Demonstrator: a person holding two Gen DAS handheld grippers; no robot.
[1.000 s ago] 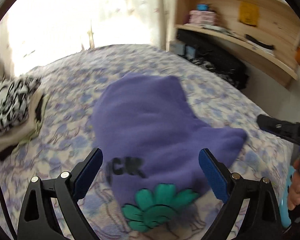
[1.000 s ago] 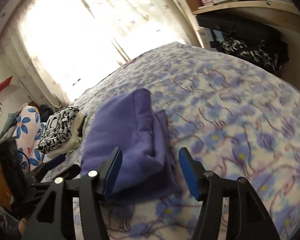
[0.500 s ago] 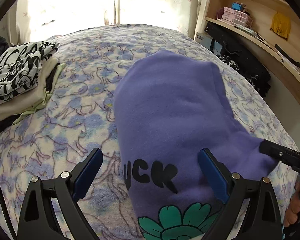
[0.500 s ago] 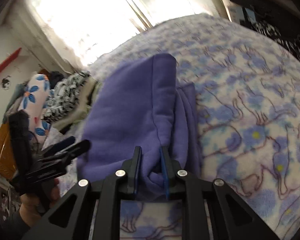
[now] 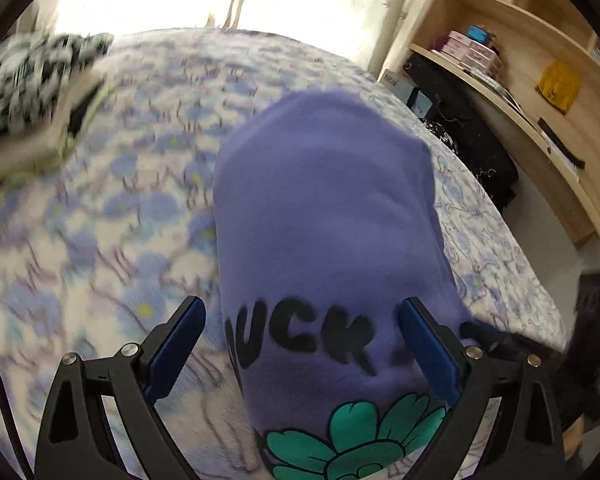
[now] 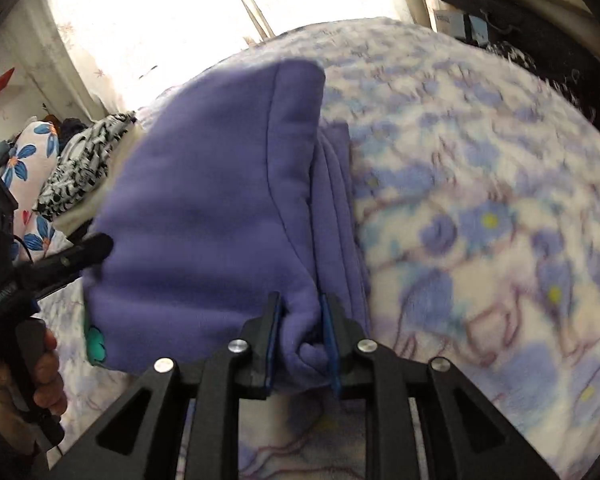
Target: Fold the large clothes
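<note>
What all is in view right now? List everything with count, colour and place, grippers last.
purple sweatshirt: one, purple with black letters and a green flower print, folded on the bed
bedspread: one, white with blue flowers, covering the bed
folded clothes stack: one pile, black-and-white print on top of cream, far left on the bed
floral pillow: one, pink-white with blue flowers, beyond the stack
wooden shelf: one, light wood, right of the bed, holding small boxes
black bags: dark heap under the shelf
left gripper: black with blue pads, jaws wide, straddling the sweatshirt's printed end
right gripper: jaws opening slightly, a bunched sweatshirt edge pinched between them
</note>
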